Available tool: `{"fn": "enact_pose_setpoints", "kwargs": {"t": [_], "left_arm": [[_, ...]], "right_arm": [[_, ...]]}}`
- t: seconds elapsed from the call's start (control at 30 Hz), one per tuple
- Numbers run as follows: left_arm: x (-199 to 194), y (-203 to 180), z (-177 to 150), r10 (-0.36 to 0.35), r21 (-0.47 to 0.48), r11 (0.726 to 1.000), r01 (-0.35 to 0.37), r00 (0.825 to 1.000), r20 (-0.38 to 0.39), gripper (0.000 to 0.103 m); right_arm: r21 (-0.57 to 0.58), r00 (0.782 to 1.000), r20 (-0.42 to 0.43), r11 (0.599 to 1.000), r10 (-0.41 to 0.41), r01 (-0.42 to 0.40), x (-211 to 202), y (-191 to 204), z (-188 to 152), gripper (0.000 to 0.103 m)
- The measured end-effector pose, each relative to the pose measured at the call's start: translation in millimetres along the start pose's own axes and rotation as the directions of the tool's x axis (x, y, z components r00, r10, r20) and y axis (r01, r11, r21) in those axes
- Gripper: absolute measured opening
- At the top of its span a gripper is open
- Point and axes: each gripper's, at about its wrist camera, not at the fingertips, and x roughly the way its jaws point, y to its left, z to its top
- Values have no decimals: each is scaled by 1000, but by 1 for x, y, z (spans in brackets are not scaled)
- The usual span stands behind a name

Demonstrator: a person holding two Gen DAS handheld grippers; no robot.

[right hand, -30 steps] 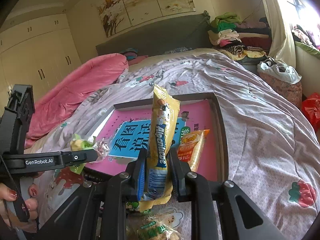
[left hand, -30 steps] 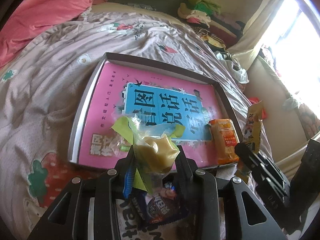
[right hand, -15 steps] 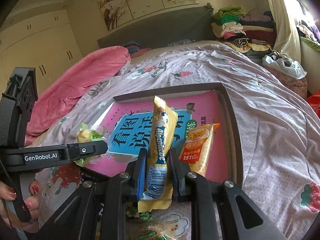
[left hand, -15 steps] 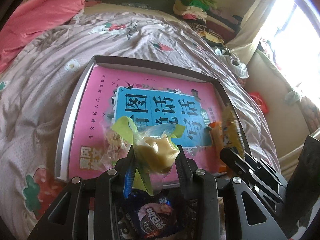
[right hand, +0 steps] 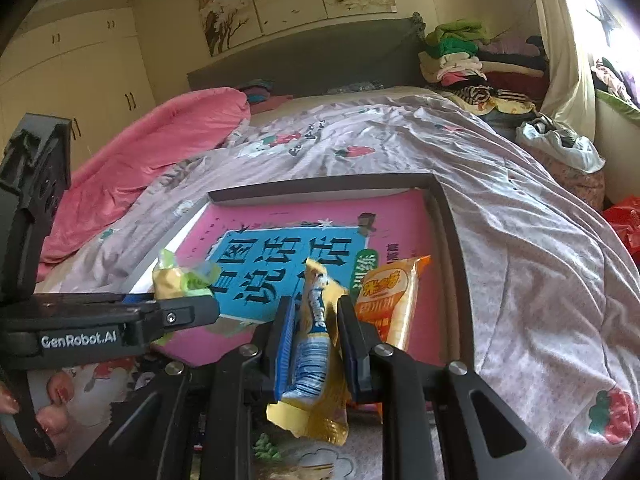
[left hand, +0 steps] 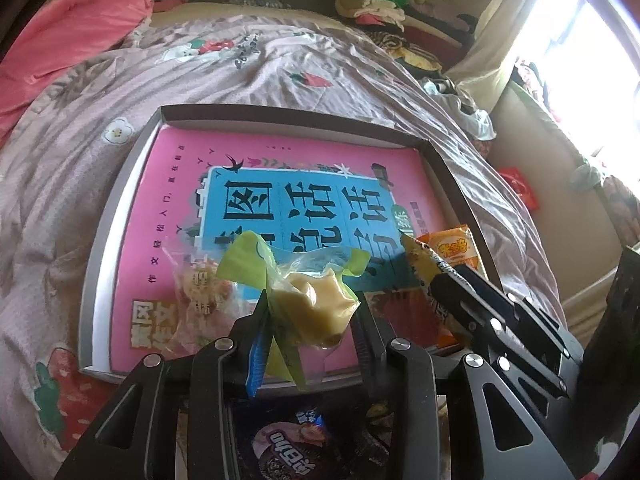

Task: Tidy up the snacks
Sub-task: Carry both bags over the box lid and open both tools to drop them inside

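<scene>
The left gripper (left hand: 312, 312) is pinching a clear packet with green ends (left hand: 308, 300), holding it above the near edge of the shallow box (left hand: 100, 256) lying on the bed cover (left hand: 80, 128); the right gripper (right hand: 314, 344) is clamping a yellow snack stick (right hand: 318, 344) upright over the box's near right part; an orange packet (right hand: 388, 300) is lying inside on the pink sheet (right hand: 400, 220); a clear snack bag (left hand: 196, 300) is resting at the left.
</scene>
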Motion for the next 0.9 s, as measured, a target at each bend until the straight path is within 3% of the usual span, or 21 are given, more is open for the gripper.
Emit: {"fn": "enact_pose_setpoints", "kwargs": {"t": [0.5, 0.9], "left_arm": [[13, 1, -4, 10, -4, 1000, -10, 999, -35, 38], [11, 8, -4, 9, -16, 1000, -10, 999, -33, 38]], "right_arm": [[32, 999, -24, 998, -47, 48, 14, -18, 1, 22], [43, 1000, -23, 999, -18, 19, 5, -19, -3, 22]]}}
